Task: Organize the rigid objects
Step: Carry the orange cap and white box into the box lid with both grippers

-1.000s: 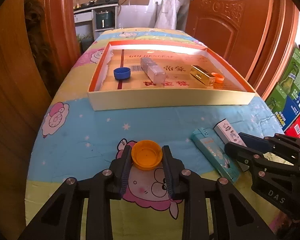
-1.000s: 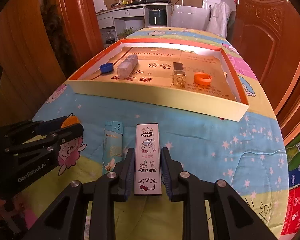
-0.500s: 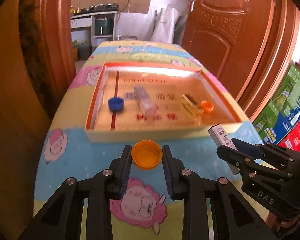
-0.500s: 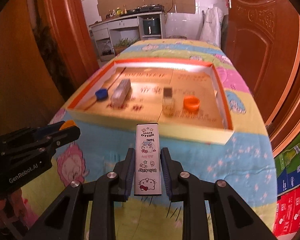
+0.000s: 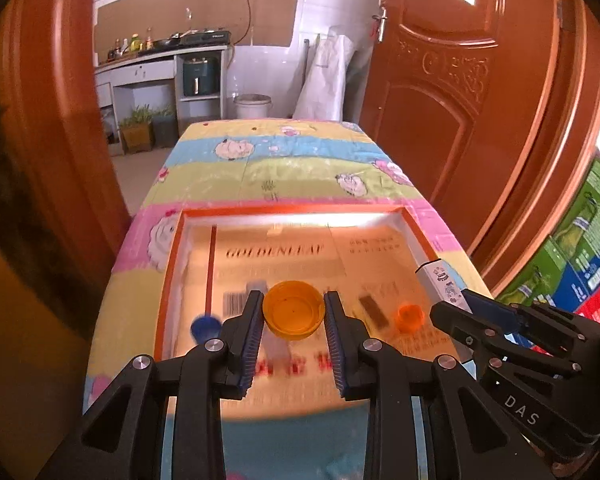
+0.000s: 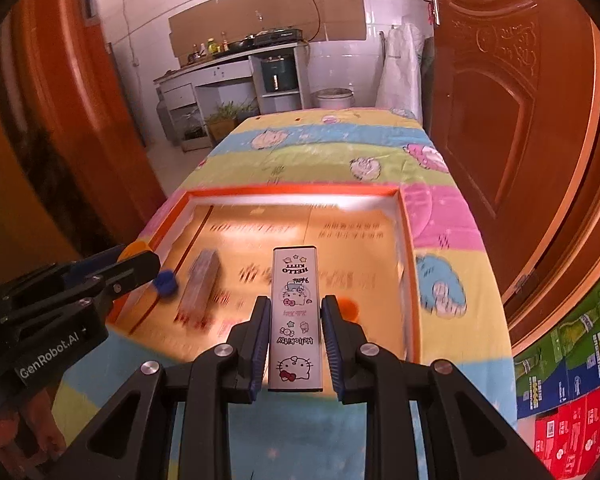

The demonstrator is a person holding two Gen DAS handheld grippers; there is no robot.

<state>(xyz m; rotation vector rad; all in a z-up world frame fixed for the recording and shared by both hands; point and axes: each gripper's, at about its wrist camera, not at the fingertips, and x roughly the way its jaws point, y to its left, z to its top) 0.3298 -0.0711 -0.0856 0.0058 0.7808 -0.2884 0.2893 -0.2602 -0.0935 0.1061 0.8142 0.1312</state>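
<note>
Carrying two items over the tray point(image 5: 172, 264) on the desk.
You are pinching the orange cap point(image 5: 293, 314) in the left gripper point(image 5: 291, 320) jaws and the Hello Kitty case point(image 6: 295, 320) in the right gripper point(image 6: 294, 334) jaws; both are hanging above the tray floor, so lower onto bare spots clear of the blue cap point(image 5: 205, 328).

Orange cap point(image 5: 293, 314): smooth plastic
Tray point(image 5: 168, 280): printed cardboard, probably glossy
Tablecloth point(image 6: 340, 152): matt cloth
Door point(image 5: 452, 92): glossy carved wood

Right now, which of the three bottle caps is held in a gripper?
The large orange cap, clamped by the left gripper; the blue cap and small orange cap lie in the tray.
</note>
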